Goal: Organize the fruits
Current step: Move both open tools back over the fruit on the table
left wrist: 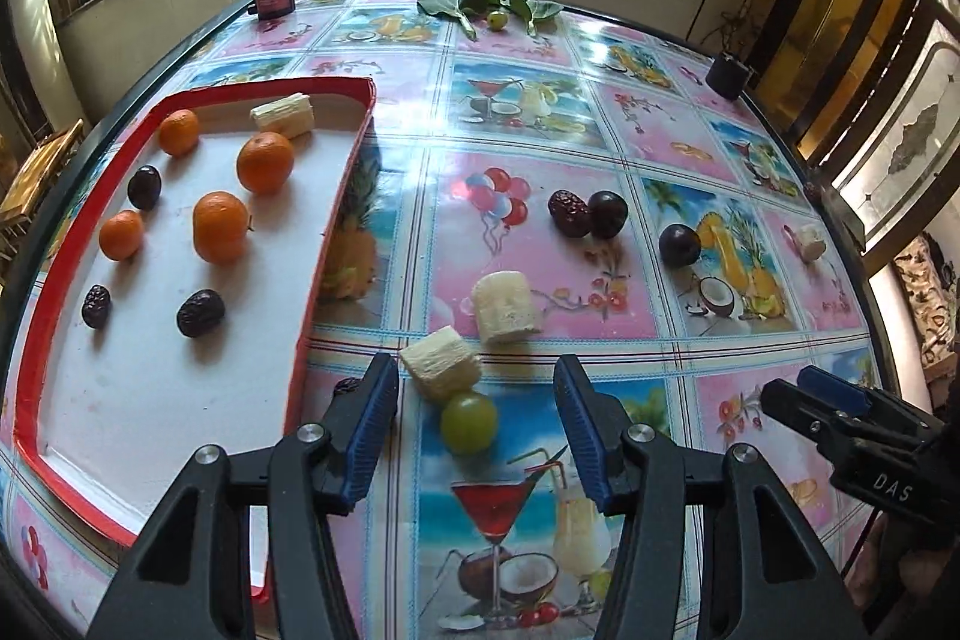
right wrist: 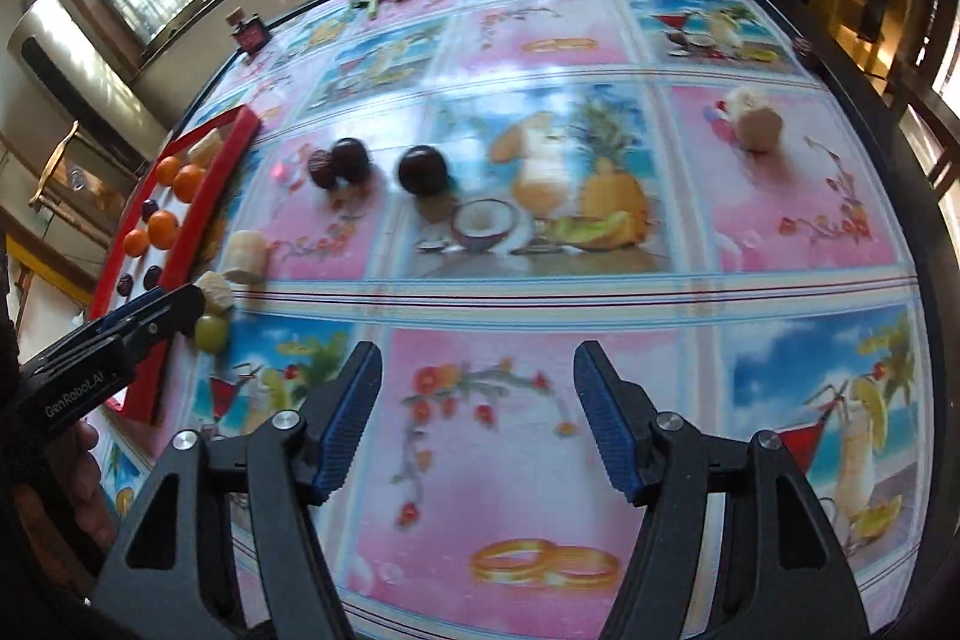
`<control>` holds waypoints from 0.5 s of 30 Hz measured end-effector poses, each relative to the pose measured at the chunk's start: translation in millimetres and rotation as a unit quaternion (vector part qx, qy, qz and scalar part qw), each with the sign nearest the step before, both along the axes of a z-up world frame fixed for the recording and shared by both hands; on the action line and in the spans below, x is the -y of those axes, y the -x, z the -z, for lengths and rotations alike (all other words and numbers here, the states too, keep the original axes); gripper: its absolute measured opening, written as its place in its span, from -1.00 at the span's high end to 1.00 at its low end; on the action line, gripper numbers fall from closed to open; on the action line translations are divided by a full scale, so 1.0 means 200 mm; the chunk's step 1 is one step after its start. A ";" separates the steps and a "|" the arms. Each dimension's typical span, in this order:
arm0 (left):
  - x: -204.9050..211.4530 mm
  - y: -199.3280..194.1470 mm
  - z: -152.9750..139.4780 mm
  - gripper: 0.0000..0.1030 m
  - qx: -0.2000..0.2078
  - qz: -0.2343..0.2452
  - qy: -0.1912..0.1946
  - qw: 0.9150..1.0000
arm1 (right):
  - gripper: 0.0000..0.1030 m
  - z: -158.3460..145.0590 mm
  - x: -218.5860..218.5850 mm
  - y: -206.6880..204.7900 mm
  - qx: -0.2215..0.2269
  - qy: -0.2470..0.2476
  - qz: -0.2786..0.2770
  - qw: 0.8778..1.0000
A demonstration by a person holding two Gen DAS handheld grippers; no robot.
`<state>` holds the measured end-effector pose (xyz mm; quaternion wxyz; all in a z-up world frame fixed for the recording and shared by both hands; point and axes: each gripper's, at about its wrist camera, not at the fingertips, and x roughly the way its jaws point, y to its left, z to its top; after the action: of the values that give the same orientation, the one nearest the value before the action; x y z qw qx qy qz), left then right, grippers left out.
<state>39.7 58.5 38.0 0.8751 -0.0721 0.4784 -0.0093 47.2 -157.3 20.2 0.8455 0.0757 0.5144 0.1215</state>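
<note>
The red-rimmed white tray (left wrist: pixel 336 196) already holds four oranges, dark plums and dates — roughly half done. The left gripper (left wrist: pixel 474 412) gapes empty around the round green grape (left wrist: pixel 468 423) beside a pale peeled chunk (left wrist: pixel 440 361); the right gripper (right wrist: pixel 477 418) is wide open too, empty — dark plums (right wrist: pixel 423 169) remain loose on the table.

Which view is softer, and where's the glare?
Right wrist view is motion-blurred: the round dark plum and tablecloth prints smear. Left wrist view is sharp, with window glare across the glossy patterned tablecloth beyond the red-rimmed white tray.
</note>
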 end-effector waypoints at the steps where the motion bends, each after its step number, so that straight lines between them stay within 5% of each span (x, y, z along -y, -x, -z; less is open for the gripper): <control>1: 0.02 -0.01 0.01 -0.05 -0.003 -0.001 -0.002 1.000 | -0.31 0.01 0.06 0.00 -0.003 -0.001 0.009 1.000; 10: 0.14 -0.13 -0.02 -0.09 0.013 -0.027 -0.048 0.998 | -0.31 0.03 0.33 -0.05 -0.004 -0.020 0.018 1.000; 15: 0.35 -0.13 -0.06 -0.09 0.043 -0.012 -0.166 0.985 | -0.31 0.03 0.35 -0.08 -0.002 -0.029 -0.001 1.000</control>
<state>64.7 -12.0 50.3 0.8950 0.0685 0.4339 0.0775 62.3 -228.3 14.1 0.8418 0.0998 0.5124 0.1375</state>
